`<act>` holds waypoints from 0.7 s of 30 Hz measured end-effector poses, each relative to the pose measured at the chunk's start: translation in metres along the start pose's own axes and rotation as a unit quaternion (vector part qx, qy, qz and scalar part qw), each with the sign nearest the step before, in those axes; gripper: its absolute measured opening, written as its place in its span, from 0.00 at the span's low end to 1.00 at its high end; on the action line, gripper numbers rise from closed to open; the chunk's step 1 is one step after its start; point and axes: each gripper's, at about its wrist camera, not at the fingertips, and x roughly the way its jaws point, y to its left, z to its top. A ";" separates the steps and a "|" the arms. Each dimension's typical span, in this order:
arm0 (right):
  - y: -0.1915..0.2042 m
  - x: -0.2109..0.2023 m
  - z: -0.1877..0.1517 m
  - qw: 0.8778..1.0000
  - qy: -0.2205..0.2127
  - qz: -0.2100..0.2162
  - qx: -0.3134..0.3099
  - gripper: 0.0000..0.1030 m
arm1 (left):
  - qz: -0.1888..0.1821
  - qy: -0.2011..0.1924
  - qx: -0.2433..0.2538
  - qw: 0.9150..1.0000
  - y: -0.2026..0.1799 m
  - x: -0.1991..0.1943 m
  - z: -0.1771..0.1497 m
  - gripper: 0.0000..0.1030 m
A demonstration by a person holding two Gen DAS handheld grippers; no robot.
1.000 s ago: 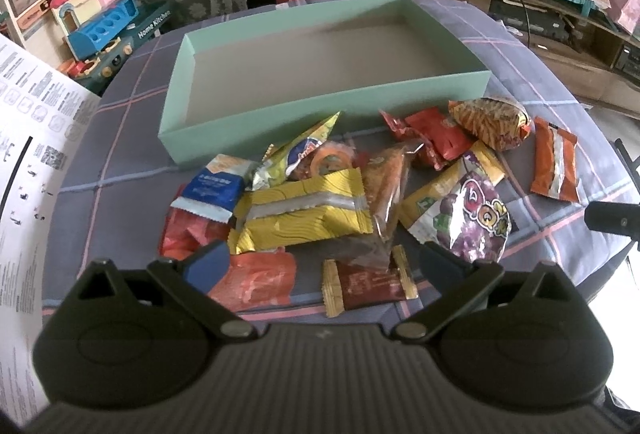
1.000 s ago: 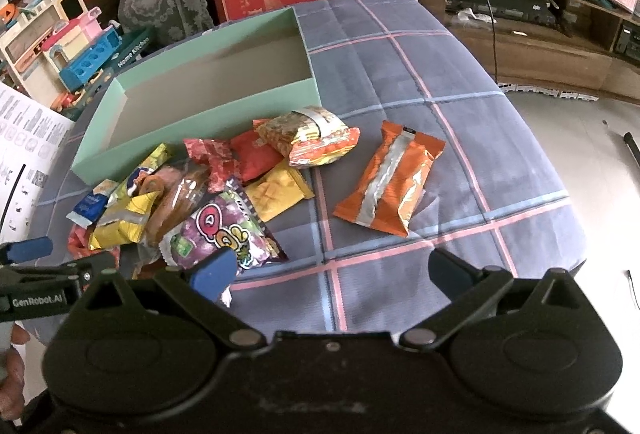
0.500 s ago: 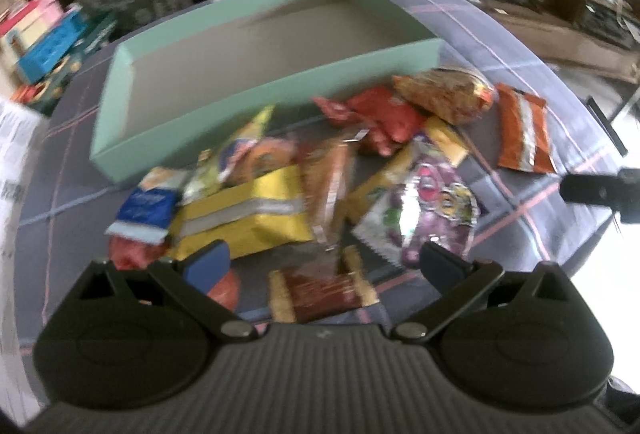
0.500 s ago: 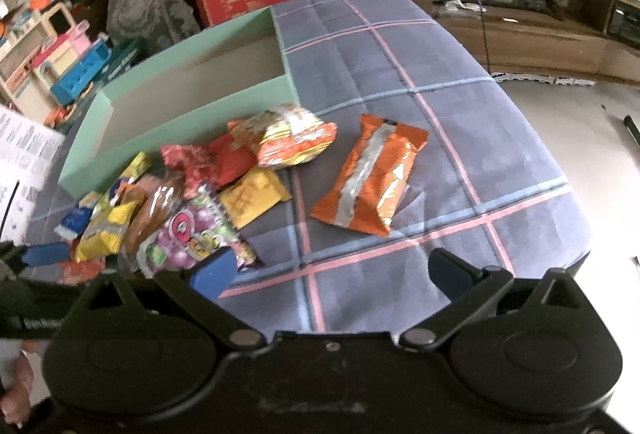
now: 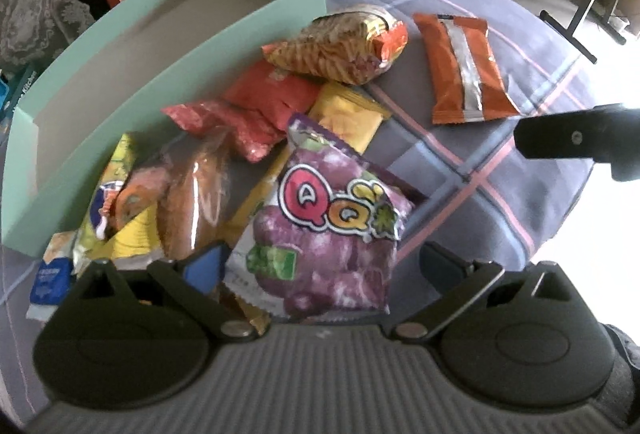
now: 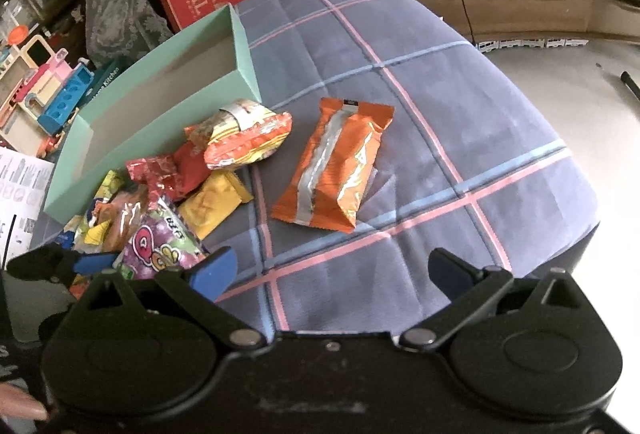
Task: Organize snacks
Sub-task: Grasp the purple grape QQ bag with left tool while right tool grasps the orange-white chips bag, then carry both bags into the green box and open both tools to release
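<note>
— Where's the left gripper (image 5: 320, 266)?
— Low over the purple grape-candy bag (image 5: 324, 230); its jaws, just narrowing a little, stand apart on either side of the bag without pressing it.
— And the right gripper (image 6: 332, 274)?
— Spread wide over bare checked cloth (image 6: 460, 122), gripping nothing; the orange packet (image 6: 336, 164) lies just ahead of it.
— The rest of the snacks?
— Piled beside the purple bag: a yellow packet (image 5: 348, 116), red packets (image 5: 256, 106), a noodle bag (image 5: 340, 48) — all against the mint-green box (image 5: 192, 62), whose inside looks bare
</note>
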 end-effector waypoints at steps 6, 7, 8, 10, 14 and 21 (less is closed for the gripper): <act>0.007 0.005 0.023 0.999 -0.041 0.024 -0.023 0.96 | -0.039 -0.013 -0.037 0.998 0.017 -0.003 0.000 0.65; 0.009 0.008 0.031 0.998 -0.044 0.036 -0.023 0.96 | -0.042 -0.012 -0.040 0.998 0.019 -0.003 0.000 0.65; 0.011 0.010 0.037 0.998 -0.047 0.045 -0.024 0.96 | -0.044 -0.010 -0.042 0.998 0.019 -0.003 0.000 0.65; 0.019 0.016 0.053 0.996 -0.055 0.067 -0.033 0.96 | -0.045 -0.009 -0.041 0.998 0.020 -0.004 -0.002 0.65; 0.042 0.034 0.081 0.991 -0.059 0.089 -0.076 0.96 | -0.051 -0.006 -0.046 0.998 0.021 -0.002 -0.001 0.66; 0.080 0.079 0.095 0.981 -0.016 0.072 -0.180 0.77 | -0.068 -0.008 -0.055 0.996 0.029 -0.002 -0.002 0.66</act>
